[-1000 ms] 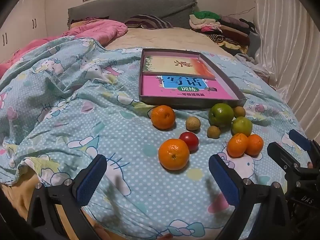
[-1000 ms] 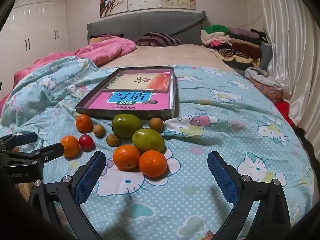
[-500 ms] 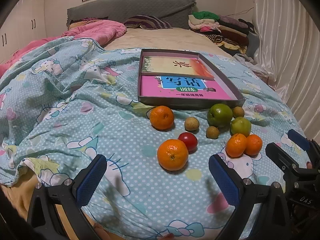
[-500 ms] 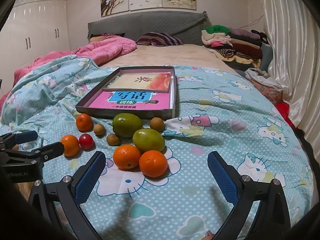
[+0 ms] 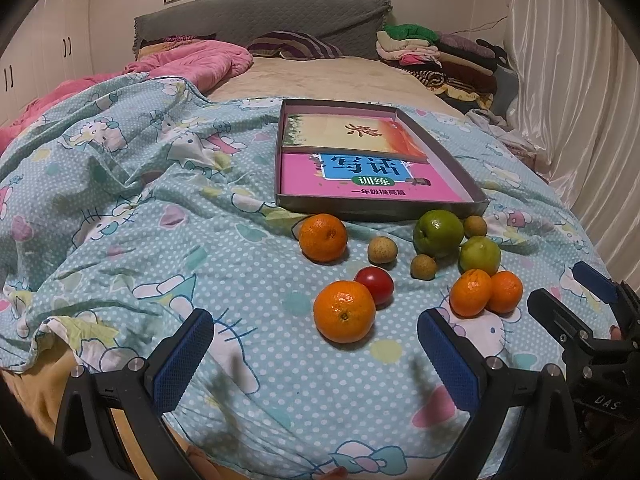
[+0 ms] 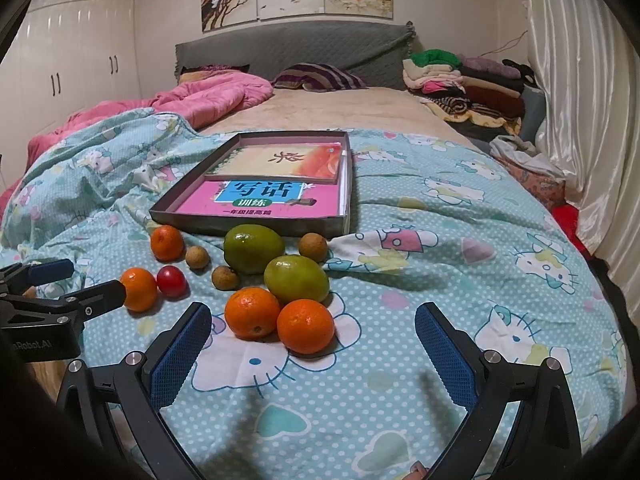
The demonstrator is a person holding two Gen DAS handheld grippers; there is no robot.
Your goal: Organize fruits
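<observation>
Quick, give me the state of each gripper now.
Left gripper: open, holding nothing.
Right gripper: open, holding nothing.

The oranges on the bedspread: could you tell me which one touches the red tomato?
The large orange nearest the left gripper; the red tomato sits against its far side, unlike the other three.

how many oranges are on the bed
4: one in front of the box's left corner, one touching the tomato, and a touching pair beside the right gripper. None seem hidden.
</observation>
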